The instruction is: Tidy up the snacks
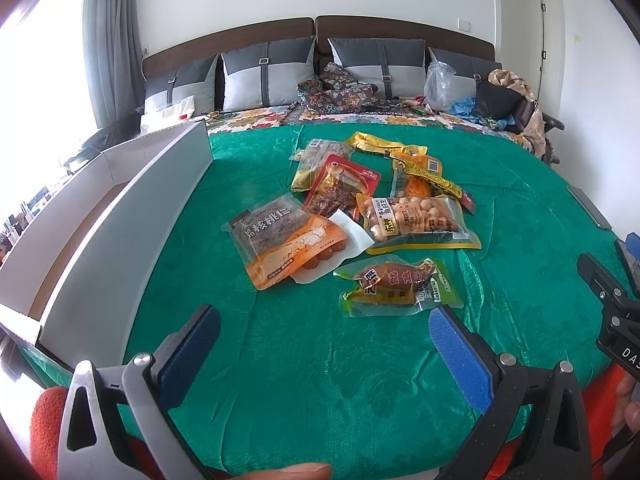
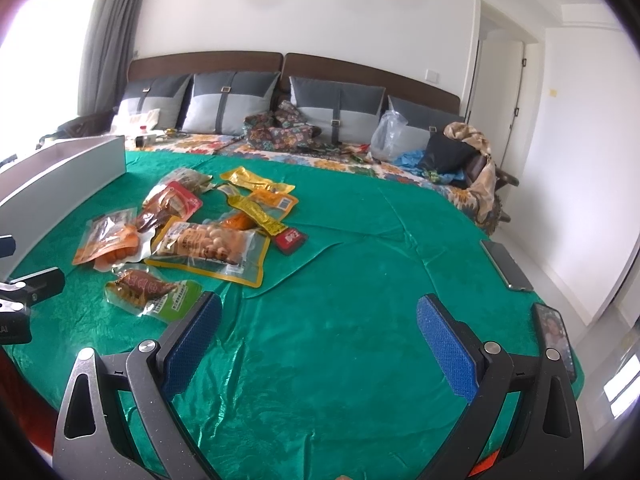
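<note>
The left hand-held gripper hangs with its blue-padded fingers spread wide and empty above a shiny green cloth that covers the near part of a bed. Just beyond its fingertips lies a clear-and-green vacuum pouch holding a brown sausage-shaped snack, the nearest of a loose pile of snack packets. Behind it sit an orange-and-grey walnut packet, a yellow-edged clear bag of pale round nuts, a red pouch and several yellow wrappers, overlapping one another. A long white open box stands along the left side of the cloth, near the pile. The right hand-held gripper is likewise wide and holds nothing, over bare cloth to the right of the pile. Two phones lie at the cloth's right edge. Grey cushions line the brown headboard.
</note>
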A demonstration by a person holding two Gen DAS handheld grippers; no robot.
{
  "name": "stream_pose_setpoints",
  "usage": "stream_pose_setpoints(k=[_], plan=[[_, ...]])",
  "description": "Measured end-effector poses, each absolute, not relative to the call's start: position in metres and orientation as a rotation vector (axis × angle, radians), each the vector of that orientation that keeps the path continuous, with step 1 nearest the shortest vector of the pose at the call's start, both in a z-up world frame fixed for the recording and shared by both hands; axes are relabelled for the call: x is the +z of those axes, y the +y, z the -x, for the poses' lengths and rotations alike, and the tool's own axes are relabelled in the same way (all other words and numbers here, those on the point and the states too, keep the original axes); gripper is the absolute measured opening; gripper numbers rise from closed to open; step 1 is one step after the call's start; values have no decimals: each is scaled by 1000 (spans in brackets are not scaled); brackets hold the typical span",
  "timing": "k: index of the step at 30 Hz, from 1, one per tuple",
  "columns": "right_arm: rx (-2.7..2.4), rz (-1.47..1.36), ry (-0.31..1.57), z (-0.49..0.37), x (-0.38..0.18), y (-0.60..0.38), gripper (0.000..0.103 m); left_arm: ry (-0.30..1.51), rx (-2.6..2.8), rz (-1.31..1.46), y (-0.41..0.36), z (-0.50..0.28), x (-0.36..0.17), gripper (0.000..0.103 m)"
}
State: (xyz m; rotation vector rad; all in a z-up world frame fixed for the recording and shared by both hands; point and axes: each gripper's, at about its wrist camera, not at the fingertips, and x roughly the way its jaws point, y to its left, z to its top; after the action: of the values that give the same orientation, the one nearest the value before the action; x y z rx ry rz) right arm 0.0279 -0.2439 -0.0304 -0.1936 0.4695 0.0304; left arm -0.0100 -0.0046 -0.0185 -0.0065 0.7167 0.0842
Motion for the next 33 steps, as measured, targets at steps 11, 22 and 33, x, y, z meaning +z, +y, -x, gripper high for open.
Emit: stream_pose_setpoints(k=[11,22,33], plan=[[31,195,480,-29,-35,-243,100,731,85,6,-4,8,-24,103],[32,195,484,-30,-35,-244,100,737,86,7,-3,7,-27,103],[34,198,490,-33,-38,-242,99,744,87,11,-2,6,-30,103]])
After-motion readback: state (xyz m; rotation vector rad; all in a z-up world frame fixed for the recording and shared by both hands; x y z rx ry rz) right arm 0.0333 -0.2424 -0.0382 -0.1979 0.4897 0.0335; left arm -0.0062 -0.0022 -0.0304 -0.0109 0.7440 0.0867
